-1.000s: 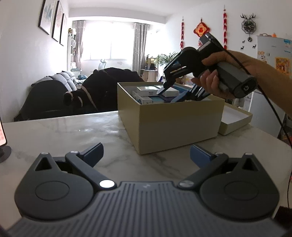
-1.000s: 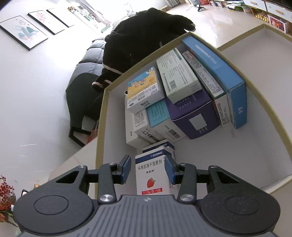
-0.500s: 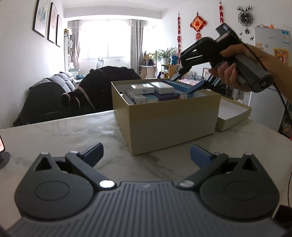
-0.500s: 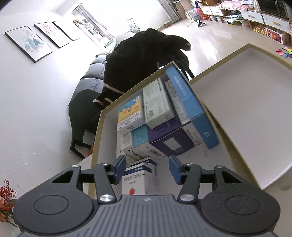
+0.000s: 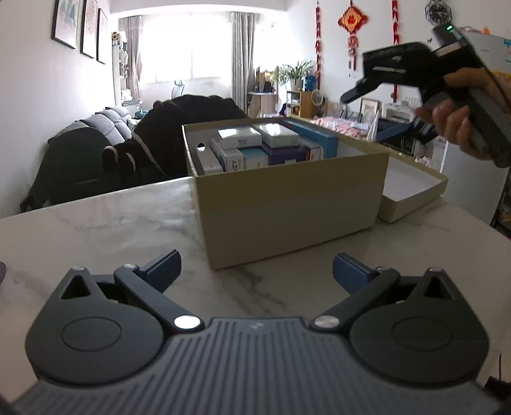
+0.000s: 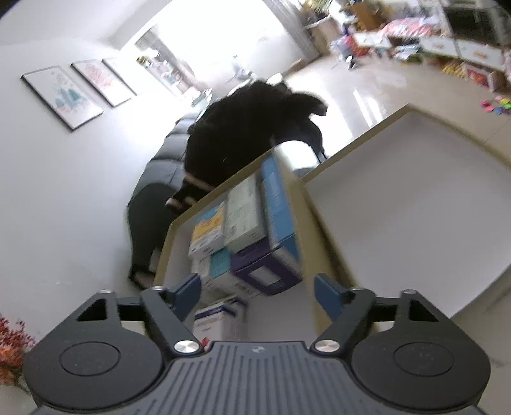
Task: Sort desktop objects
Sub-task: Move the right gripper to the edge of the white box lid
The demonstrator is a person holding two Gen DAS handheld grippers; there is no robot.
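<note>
Left gripper (image 5: 255,271): held wide, nothing gripped, above the table (image 5: 95,230).
Right gripper (image 6: 257,292): jaws opening, nothing clasped, above the box (image 5: 287,198).
Box: packed with cartons (image 5: 239,140).

From the left wrist view, a bright curtained window (image 5: 188,48) sits at twelve o'clock. Three framed pictures (image 5: 81,28) hang on the wall at ten o'clock. Below them, at nine o'clock, a grey sofa (image 5: 102,127) carries a heap of black clothing (image 5: 179,134). A red Chinese knot (image 5: 353,20) hangs at one o'clock, flanked by red strings, with a potted plant (image 5: 293,71) beneath it on a wooden shelf (image 5: 300,103). From the right wrist view, red berry sprigs (image 6: 11,344) show at eight o'clock.
</note>
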